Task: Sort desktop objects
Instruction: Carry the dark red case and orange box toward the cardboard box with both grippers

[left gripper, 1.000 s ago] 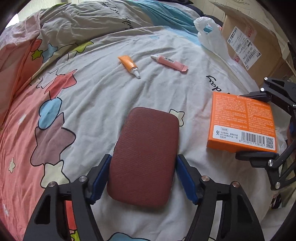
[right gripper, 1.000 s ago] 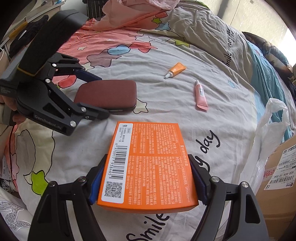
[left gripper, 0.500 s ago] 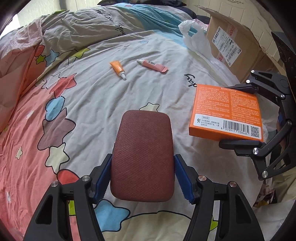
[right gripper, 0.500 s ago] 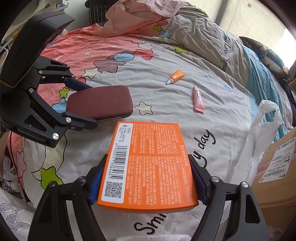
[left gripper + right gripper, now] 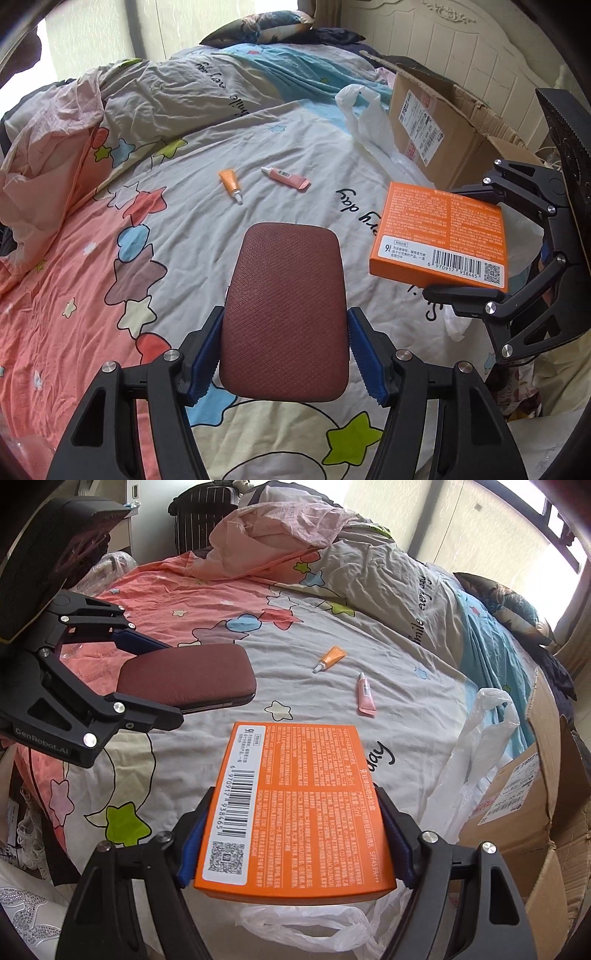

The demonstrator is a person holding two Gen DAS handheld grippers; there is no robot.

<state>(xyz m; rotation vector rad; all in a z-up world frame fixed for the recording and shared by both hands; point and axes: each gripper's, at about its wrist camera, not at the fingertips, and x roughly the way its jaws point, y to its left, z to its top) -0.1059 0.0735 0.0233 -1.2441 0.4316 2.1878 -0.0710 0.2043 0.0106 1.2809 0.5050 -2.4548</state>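
Observation:
My left gripper (image 5: 284,354) is shut on a dark red textured case (image 5: 286,310), held level above the bed; the same case (image 5: 188,677) and left gripper (image 5: 147,679) show at the left of the right wrist view. My right gripper (image 5: 295,845) is shut on a flat orange box (image 5: 299,812) with a barcode, also lifted off the bed; the box (image 5: 441,238) shows at the right of the left wrist view. A small orange tube (image 5: 229,181) and a pink tube (image 5: 286,178) lie on the bedspread beyond both grippers.
The star-patterned bedspread (image 5: 110,229) covers the bed, with bunched pink bedding (image 5: 273,528) at the far side. An open cardboard box (image 5: 436,129) and a white plastic bag (image 5: 369,122) stand at the bed's right edge. A striped suitcase (image 5: 199,520) is behind.
Both grippers have risen and drawn back from the bed, carrying the red case and the orange box. The tubes look smaller and farther away.

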